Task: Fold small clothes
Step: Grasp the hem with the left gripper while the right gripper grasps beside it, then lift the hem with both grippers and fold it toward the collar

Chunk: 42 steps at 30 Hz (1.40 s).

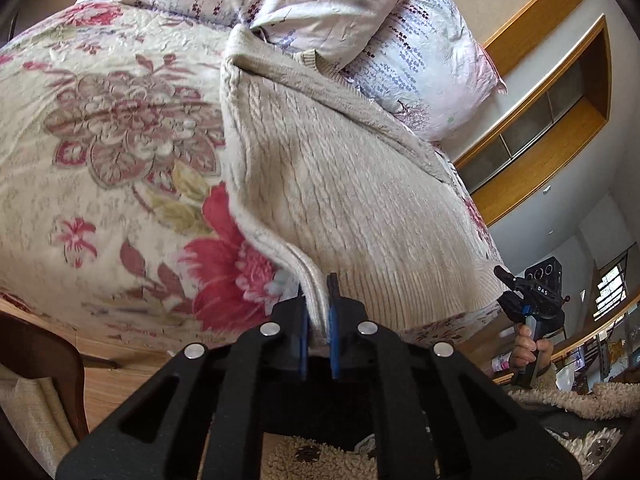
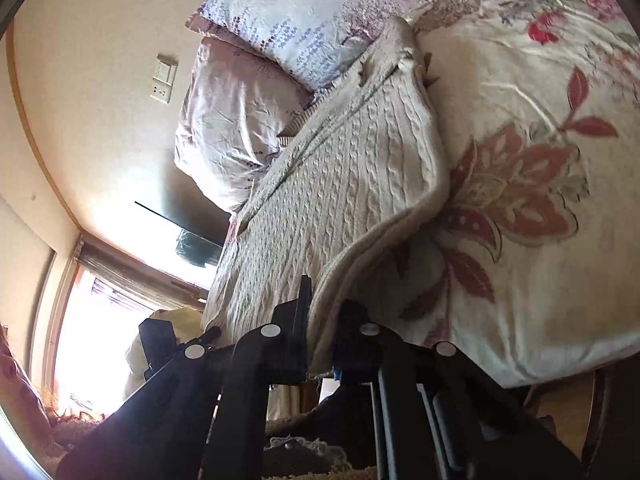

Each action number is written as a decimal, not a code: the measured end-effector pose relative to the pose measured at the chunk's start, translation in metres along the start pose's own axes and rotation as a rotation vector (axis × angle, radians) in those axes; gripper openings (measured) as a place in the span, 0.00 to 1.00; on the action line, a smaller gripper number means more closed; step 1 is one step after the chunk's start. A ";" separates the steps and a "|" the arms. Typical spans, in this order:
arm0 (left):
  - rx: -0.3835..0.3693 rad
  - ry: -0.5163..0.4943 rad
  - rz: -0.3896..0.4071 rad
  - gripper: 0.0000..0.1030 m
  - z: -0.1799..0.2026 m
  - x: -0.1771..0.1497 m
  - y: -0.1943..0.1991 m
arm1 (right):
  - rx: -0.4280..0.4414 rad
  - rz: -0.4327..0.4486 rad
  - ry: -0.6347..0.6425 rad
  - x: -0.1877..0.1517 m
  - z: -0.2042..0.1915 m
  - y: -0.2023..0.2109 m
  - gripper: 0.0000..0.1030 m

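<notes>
Lying on a floral bedspread (image 1: 100, 128), reaching toward the pillows (image 1: 304, 4) at the far end: a beige cable-knit sweater (image 1: 328, 184). Clamping its near left hem edge between blue pads: the left gripper (image 1: 318, 312). Pinching the near right edge, lifting a fold off the quilt: the right gripper (image 2: 322, 320).

The left tongs (image 1: 319, 300) are clamped on the near hem of the cream sweater (image 1: 320, 168), fabric bunched between the blue fingertips (image 1: 333, 286). The right tongs (image 2: 325, 312) pinch the same sweater's opposite hem corner, gripped by the person's right hand (image 1: 530, 350).
</notes>
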<state>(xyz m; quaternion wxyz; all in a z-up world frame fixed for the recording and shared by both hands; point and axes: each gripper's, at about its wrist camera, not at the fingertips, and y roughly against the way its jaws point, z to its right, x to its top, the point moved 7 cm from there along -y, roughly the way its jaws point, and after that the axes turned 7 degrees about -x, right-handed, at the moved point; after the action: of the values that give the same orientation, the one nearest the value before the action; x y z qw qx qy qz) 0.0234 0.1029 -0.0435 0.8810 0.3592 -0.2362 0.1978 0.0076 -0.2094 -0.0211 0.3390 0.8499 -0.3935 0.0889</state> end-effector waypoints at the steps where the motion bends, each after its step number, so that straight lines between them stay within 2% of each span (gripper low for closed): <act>1: 0.005 -0.012 0.019 0.07 0.001 0.010 0.002 | -0.002 0.023 0.014 0.008 -0.004 0.001 0.08; 6: 0.043 -0.050 0.143 0.07 0.002 0.079 0.007 | -0.013 0.146 0.097 0.061 -0.030 0.001 0.08; 10: 0.075 -0.057 0.210 0.07 -0.001 0.138 -0.004 | -0.033 0.227 0.141 0.105 -0.045 -0.008 0.08; 14: 0.105 -0.049 0.239 0.07 -0.011 0.183 -0.021 | -0.070 0.276 0.161 0.141 -0.050 -0.022 0.08; 21: 0.132 0.000 0.265 0.07 -0.032 0.243 -0.058 | -0.092 0.344 0.153 0.198 -0.058 -0.053 0.08; 25: 0.153 0.065 0.276 0.07 -0.049 0.274 -0.086 | -0.143 0.381 0.135 0.232 -0.056 -0.081 0.08; 30: 0.210 0.112 0.229 0.07 -0.070 0.297 -0.128 | -0.264 0.338 0.048 0.253 -0.020 -0.135 0.08; 33: 0.235 0.134 0.198 0.07 -0.082 0.300 -0.148 | -0.319 0.317 -0.032 0.258 0.008 -0.152 0.08; 36: 0.239 0.160 0.171 0.07 -0.091 0.298 -0.160 | -0.328 0.289 -0.100 0.254 0.026 -0.160 0.08; 39: 0.252 0.165 0.147 0.07 -0.096 0.295 -0.168 | -0.348 0.268 -0.103 0.250 0.031 -0.164 0.08; 42: 0.256 0.166 0.142 0.10 -0.097 0.293 -0.171 | -0.363 0.242 -0.106 0.249 0.031 -0.168 0.19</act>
<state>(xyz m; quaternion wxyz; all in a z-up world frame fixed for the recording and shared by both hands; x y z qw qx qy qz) 0.3760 0.1119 -0.0330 0.8283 0.4333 -0.1605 0.3169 0.2939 -0.3036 -0.0254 0.4521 0.7249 -0.5196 0.0119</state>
